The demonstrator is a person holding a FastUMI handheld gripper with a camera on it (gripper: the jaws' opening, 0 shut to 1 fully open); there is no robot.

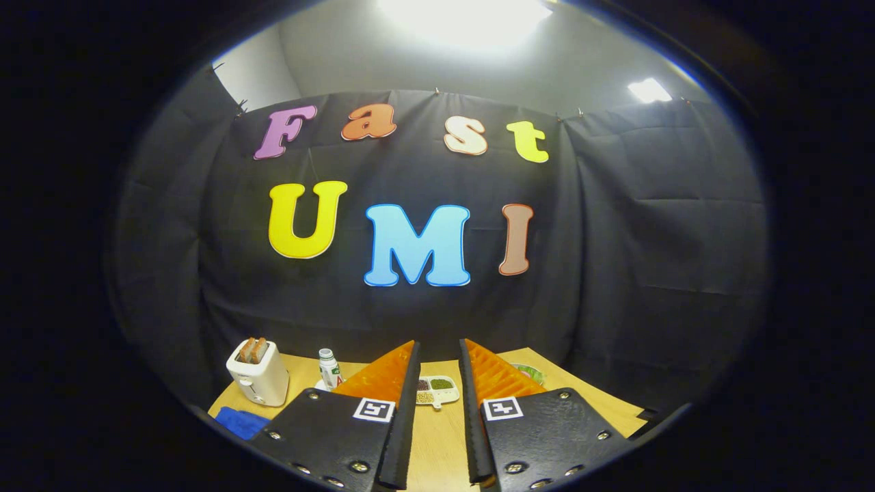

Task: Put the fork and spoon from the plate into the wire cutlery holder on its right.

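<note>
1. The hand-held gripper (pixel 439 355) is sitting high and looking almost level across the booth, so its two fingers are reaching forward over the wooden surface (pixel 437 437) with the black cloth wall filling the space beyond them.

2. The fingers are standing apart with a clear gap running between them, and nothing is resting in that gap; they are pressing on nothing.

3. Through the gap, just beyond the fingertips, a small white divided dish (pixel 437 391) is showing, with dark, green and yellowish fillings lying in its compartments.

4. Peeking out past the right finger, a plate (pixel 530 372) with a greenish pattern is lying on the surface, mostly hidden behind that finger. Whether the fork and spoon are lying on it I cannot tell, since the finger is covering nearly all of it.

5. The wire cutlery holder is not something I can make out from this angle, so its spot relative to the fingers I cannot tell.

6. Off to the left of the left finger, a white toaster (pixel 258 372) is standing upright with two slices of bread poking out of its slots.

7. Between the toaster and the left finger, a small white bottle (pixel 329 369) with a green label is standing upright, close beside the finger's outer side.

8. In front of the toaster, nearer the gripper, a blue cloth (pixel 240 421) is lying bunched at the surface's near corner.
</note>
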